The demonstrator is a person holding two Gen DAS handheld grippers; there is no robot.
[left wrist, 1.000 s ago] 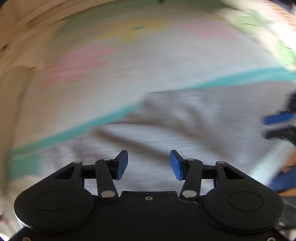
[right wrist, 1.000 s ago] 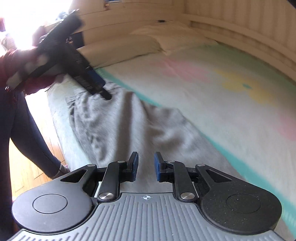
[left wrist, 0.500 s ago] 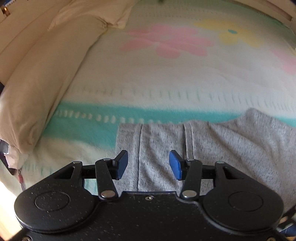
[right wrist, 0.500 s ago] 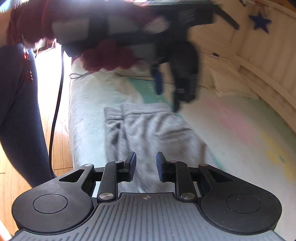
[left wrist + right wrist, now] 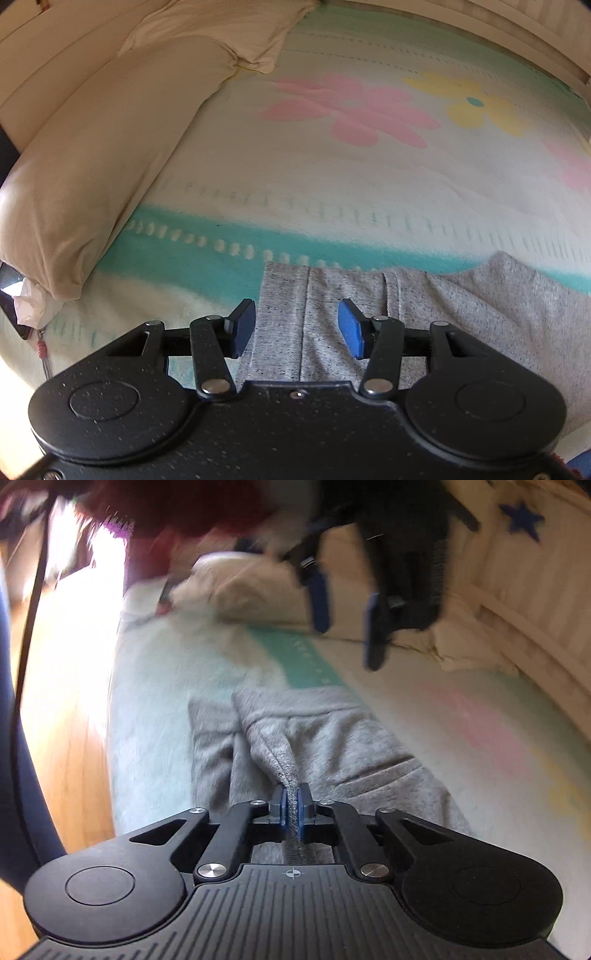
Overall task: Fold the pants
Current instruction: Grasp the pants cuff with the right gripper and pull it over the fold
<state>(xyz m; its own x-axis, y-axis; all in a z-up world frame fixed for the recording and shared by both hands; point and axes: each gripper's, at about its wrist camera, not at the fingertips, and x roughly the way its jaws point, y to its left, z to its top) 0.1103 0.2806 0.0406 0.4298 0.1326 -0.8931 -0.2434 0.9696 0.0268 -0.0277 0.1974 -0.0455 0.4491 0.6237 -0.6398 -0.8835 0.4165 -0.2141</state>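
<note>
Grey marl pants point(image 5: 461, 306) lie on the bed near its front edge; they also show in the right wrist view point(image 5: 332, 734), bunched. My left gripper point(image 5: 297, 328) is open and empty, hovering over the pants' left end. It shows from outside in the right wrist view point(image 5: 347, 616), above the far end of the pants. My right gripper point(image 5: 291, 812) is shut on a raised fold of the pants' edge, lifting a ridge of cloth.
A blanket with pink and yellow flowers and a teal stripe point(image 5: 332, 173) covers the bed. Cream pillows point(image 5: 92, 162) lie at the left. A dark phone point(image 5: 11, 291) sits at the bed's left edge. Wooden floor point(image 5: 70, 672) and the person's leg are beside the bed.
My right gripper has closed on a fold of the pants and pulled it up. My left gripper has steadied over the pants' left end and stays open.
</note>
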